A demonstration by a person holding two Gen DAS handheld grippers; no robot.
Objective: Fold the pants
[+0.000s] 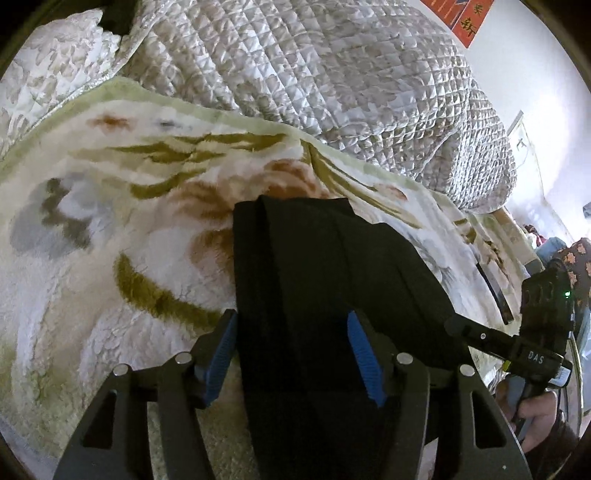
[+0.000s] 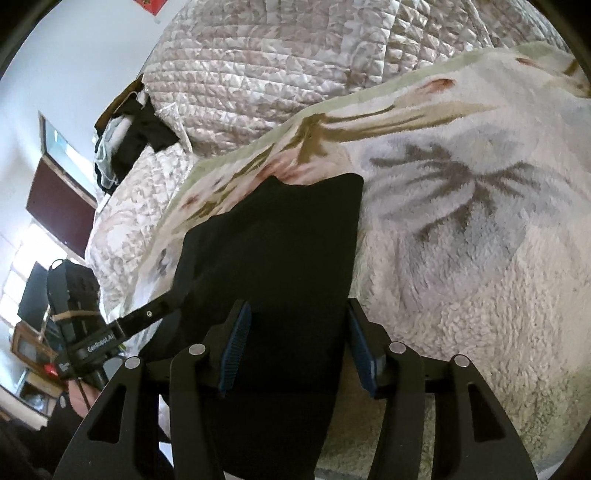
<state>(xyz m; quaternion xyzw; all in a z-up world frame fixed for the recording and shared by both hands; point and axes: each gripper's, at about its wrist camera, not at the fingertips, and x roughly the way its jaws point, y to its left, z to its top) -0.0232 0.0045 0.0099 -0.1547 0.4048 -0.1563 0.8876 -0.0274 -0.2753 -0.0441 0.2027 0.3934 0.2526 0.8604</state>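
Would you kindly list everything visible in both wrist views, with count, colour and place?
pants: one, black, lying on the fleece blanket, between both grippers' fingers
fleece blanket: one, cream with olive and pink floral print, spread under the pants
quilt: one, pale grey-beige, bunched behind the blanket
clothes pile: one, black and white, far left beside the quilt
red poster: one, on the wall
left gripper: black, blue pads, open over the pants
right gripper: black, blue pads, open over the pants

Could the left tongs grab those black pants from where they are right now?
Probably yes. The left tongs are open, and the black pants already lie between the blue pads on the fluffy blanket, with nothing in between.
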